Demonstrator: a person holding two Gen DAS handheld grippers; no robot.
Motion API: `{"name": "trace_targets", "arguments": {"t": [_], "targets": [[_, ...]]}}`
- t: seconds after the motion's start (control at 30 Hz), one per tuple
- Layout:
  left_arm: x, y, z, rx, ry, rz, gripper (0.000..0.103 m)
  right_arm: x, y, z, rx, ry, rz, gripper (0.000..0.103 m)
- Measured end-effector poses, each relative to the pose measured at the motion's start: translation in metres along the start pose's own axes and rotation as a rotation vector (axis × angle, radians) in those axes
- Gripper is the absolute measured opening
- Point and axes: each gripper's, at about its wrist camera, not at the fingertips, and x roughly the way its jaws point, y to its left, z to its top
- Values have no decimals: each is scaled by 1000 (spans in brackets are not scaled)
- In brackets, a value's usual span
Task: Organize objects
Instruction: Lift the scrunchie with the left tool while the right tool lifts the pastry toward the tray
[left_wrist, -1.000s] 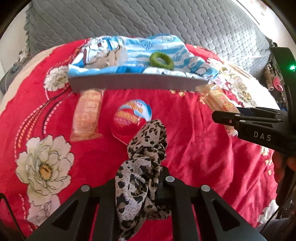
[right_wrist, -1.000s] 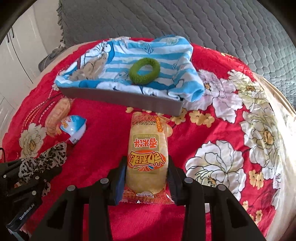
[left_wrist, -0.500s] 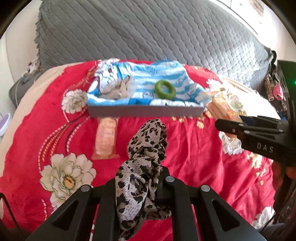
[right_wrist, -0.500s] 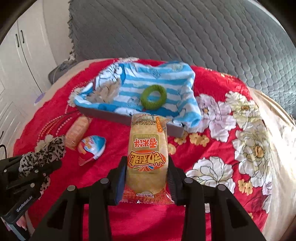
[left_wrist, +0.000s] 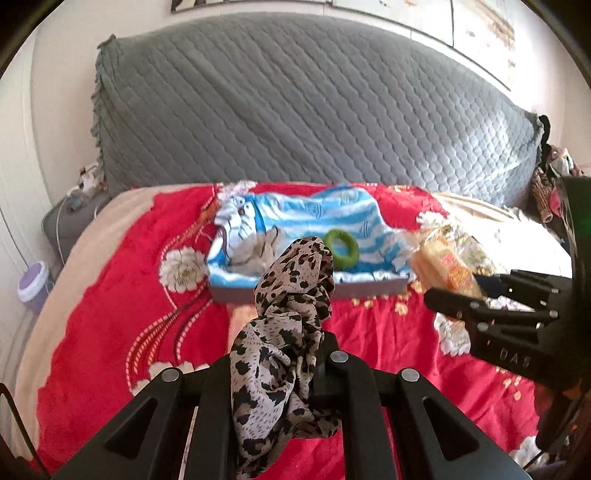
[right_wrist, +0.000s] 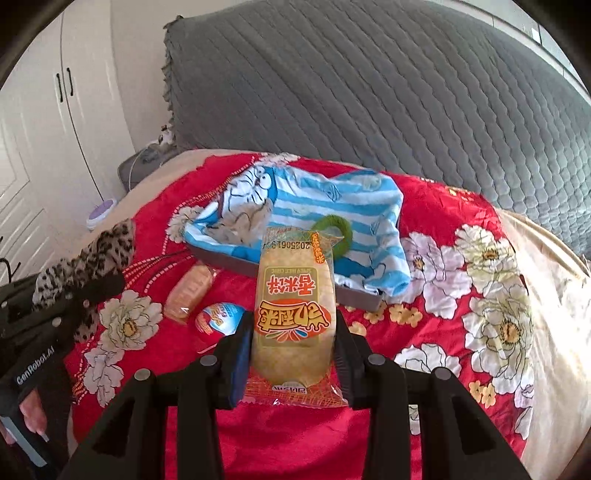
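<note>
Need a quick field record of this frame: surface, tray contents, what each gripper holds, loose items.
surface: red floral bedspread, grey quilted headboard behind
tray: grey tray lined with blue striped cartoon cloth
in tray: green ring on the cloth
left gripper: jaws shut on leopard-print scrunchie
right gripper: jaws shut on rice cake packet
loose on bedspread: second snack packet, egg-shaped red and blue package, both in front of the tray
</note>
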Motion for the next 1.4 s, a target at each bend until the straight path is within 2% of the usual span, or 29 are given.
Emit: {"name": "trace_targets", "arguments": {"t": [0.53, 1.2, 1.4], "targets": [[-13, -8, 17, -9, -40, 5, 12, -33, 13, 14, 3, -132, -3, 39], [20, -17, 48, 14, -61, -3, 12, -36, 14, 38, 52, -236, -62, 39], [29, -17, 53, 0, -66, -6, 12, -33, 7, 43, 81, -250, -47, 39]]}}
